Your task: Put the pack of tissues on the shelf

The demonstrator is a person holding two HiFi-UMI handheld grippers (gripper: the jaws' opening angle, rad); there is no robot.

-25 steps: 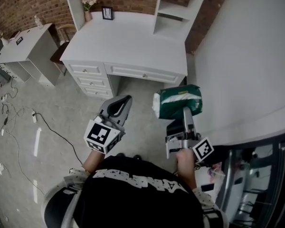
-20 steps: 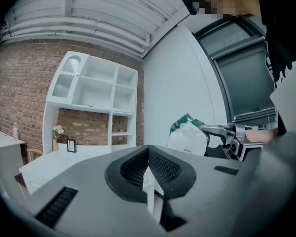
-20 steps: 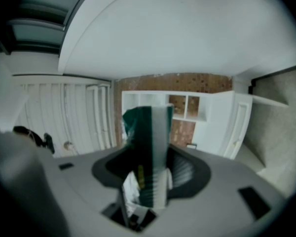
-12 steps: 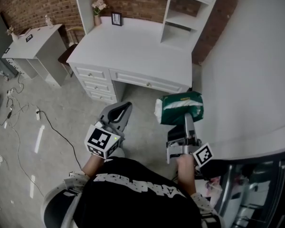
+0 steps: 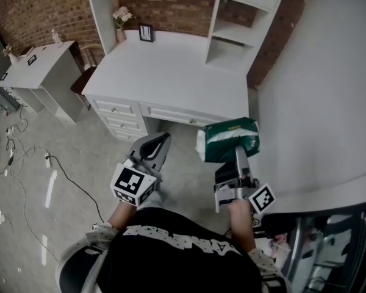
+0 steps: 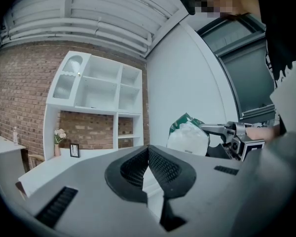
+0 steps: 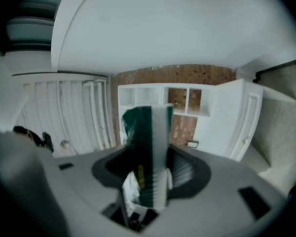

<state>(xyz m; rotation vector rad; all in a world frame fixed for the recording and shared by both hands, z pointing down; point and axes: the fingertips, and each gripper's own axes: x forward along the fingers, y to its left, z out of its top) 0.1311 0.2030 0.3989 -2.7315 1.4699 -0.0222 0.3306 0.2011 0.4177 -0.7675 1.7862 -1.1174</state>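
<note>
The left gripper is closed tight with nothing in it. The right gripper pinches the green pack near its middle, up in the air in front of the desk; it looks light, soft and slippery, so a middle hold seems best. Its long side lies left to right, white end left, and the shelf is far ahead.

Wrap of pack of tissues: green plastic film, glossy, crinkled. Shell of left gripper: grey plastic, matt; pads black, ribbed. Desk: white painted, smooth, matt. Wall: rough red brick. Floor: grey, mottled, matt.
</note>
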